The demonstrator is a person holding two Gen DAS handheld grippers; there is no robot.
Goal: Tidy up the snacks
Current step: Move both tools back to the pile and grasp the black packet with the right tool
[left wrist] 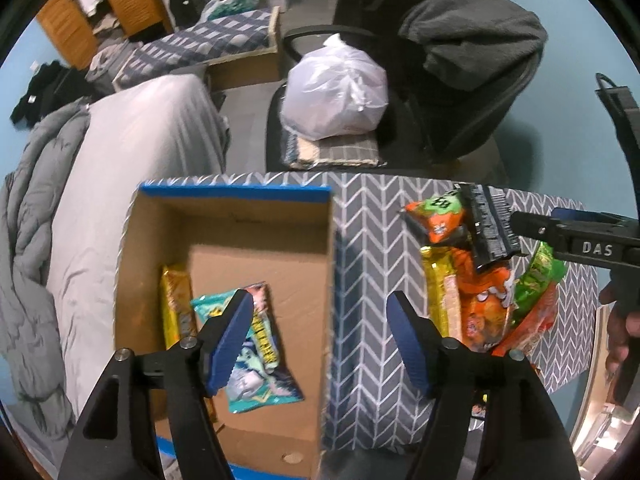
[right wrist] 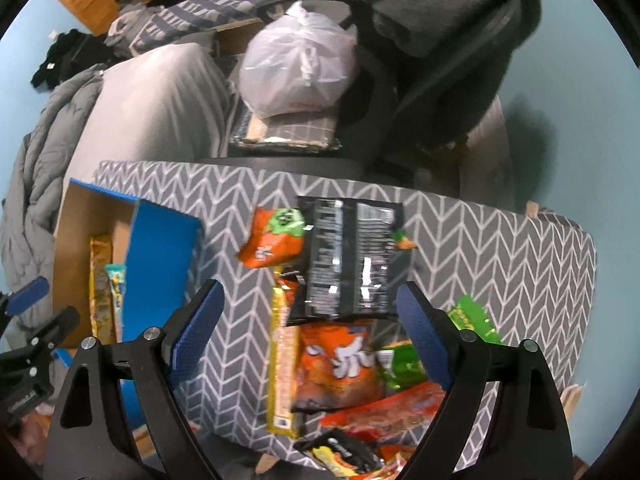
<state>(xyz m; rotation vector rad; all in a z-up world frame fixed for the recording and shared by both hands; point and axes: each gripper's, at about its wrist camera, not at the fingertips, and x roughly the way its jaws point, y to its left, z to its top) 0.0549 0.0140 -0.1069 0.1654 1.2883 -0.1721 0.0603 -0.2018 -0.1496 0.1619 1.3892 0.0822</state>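
An open cardboard box [left wrist: 224, 220] with blue edges stands at the left of the table with the grey herringbone cloth [left wrist: 368, 240]. Inside it lie a yellow bar packet [left wrist: 174, 308] and a teal packet [left wrist: 260, 364]. My left gripper [left wrist: 320, 304] hangs open over the box's right wall with nothing in it. To the right lies a pile of snacks: a black packet [right wrist: 348, 260], an orange-and-green packet [right wrist: 276, 240], a long yellow bar [right wrist: 282, 360], an orange bag [right wrist: 340, 364] and green packets [right wrist: 472, 320]. My right gripper [right wrist: 310, 300] is open above the black packet, its pads clear of it.
Behind the table stands an office chair [left wrist: 400, 92] with a white plastic bag [left wrist: 336, 92] on its seat and a grey fleece [left wrist: 472, 40] over its back. A bed with grey bedding [left wrist: 132, 152] runs along the left. The left gripper [right wrist: 28, 292] shows at the right wrist view's left edge.
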